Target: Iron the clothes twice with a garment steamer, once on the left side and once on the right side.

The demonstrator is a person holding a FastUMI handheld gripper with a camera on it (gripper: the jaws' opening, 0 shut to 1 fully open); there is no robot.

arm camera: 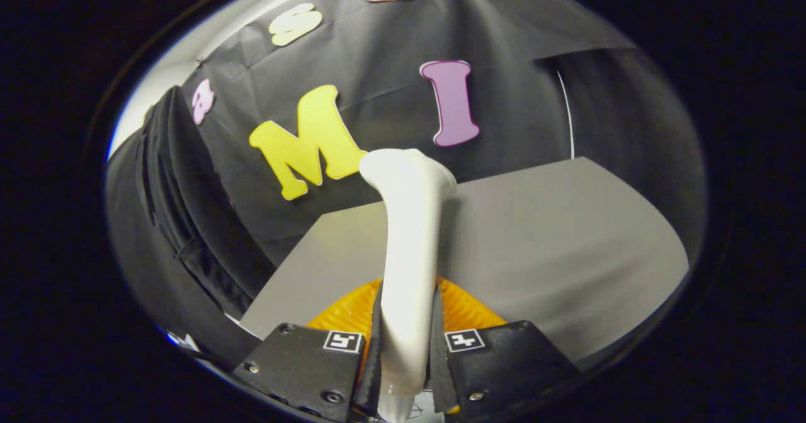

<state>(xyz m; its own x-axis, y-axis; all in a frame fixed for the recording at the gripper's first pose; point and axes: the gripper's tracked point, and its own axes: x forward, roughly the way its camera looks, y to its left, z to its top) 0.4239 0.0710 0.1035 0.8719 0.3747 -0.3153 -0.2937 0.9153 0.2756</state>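
Claw point(406, 354) fingers are pressing from both sides on the white garment steamer point(408, 253), closed tight around its handle. It is pointing forward and slightly upward, the steamer's handle rising between the fingers and its head flaring at the far end against the booth wall. An orange plate point(466, 310) is lying just beyond the fingers on the grey tabletop point(554, 247).

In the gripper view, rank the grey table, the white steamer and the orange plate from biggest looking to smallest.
1. Grey table.
2. White steamer, gripped between both fingers, so its nearness enlarges it.
3. Orange plate, mostly hidden.
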